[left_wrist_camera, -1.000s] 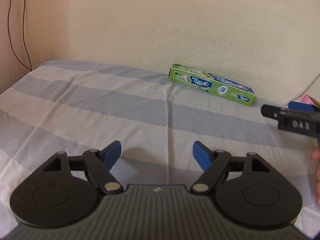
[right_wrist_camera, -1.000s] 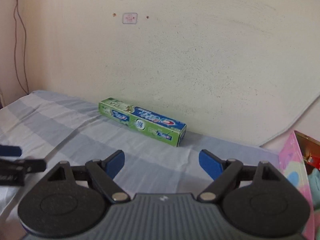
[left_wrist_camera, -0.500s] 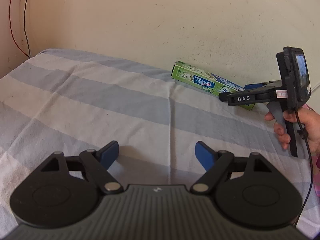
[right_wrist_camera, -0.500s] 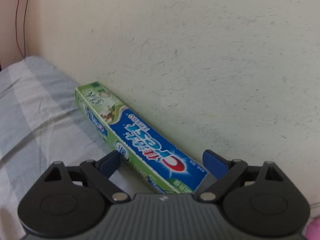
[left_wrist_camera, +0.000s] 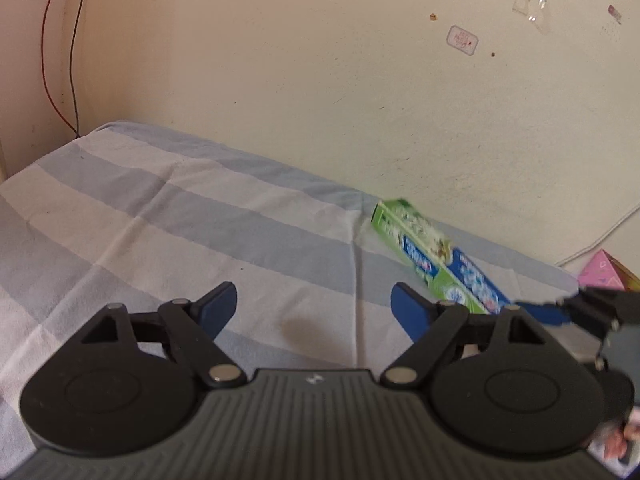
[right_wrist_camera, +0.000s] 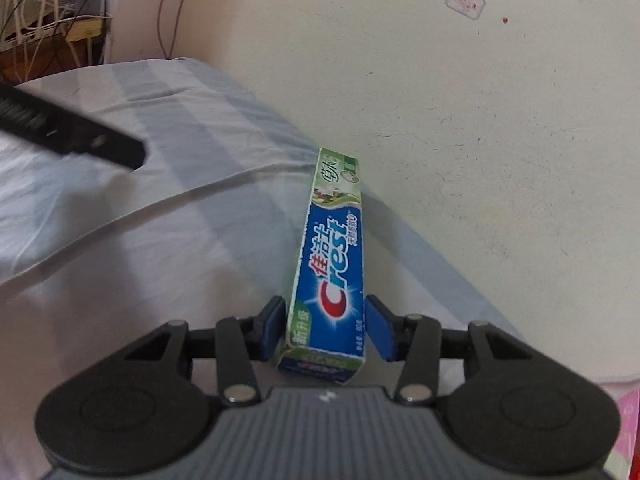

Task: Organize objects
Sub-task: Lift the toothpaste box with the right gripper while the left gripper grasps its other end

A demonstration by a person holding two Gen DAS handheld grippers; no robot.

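A green and blue toothpaste box [right_wrist_camera: 332,248] sits between the blue pads of my right gripper [right_wrist_camera: 325,328], whose jaws are closing onto its near end. Both pads touch its sides, and the box points away from me towards the wall. In the left wrist view the same toothpaste box [left_wrist_camera: 432,256] looks blurred over the striped sheet [left_wrist_camera: 160,220], with the right gripper [left_wrist_camera: 560,312] at its near end. My left gripper [left_wrist_camera: 314,300] hangs open over bare sheet with nothing between its fingers. Part of it crosses the right wrist view as a black bar [right_wrist_camera: 72,132].
The cream wall [left_wrist_camera: 320,80] runs close behind the bed. A pink box [left_wrist_camera: 604,270] lies at the far right, beside a white cable [left_wrist_camera: 600,236]. A red wire [left_wrist_camera: 46,40] hangs in the left corner. Tangled cables and a shelf [right_wrist_camera: 52,20] stand beyond the bed's left end.
The right gripper swung in over the toothpaste box, rolled, and shut onto its near end. The box has turned away from the wall. The left gripper rose slightly and opened a little wider.
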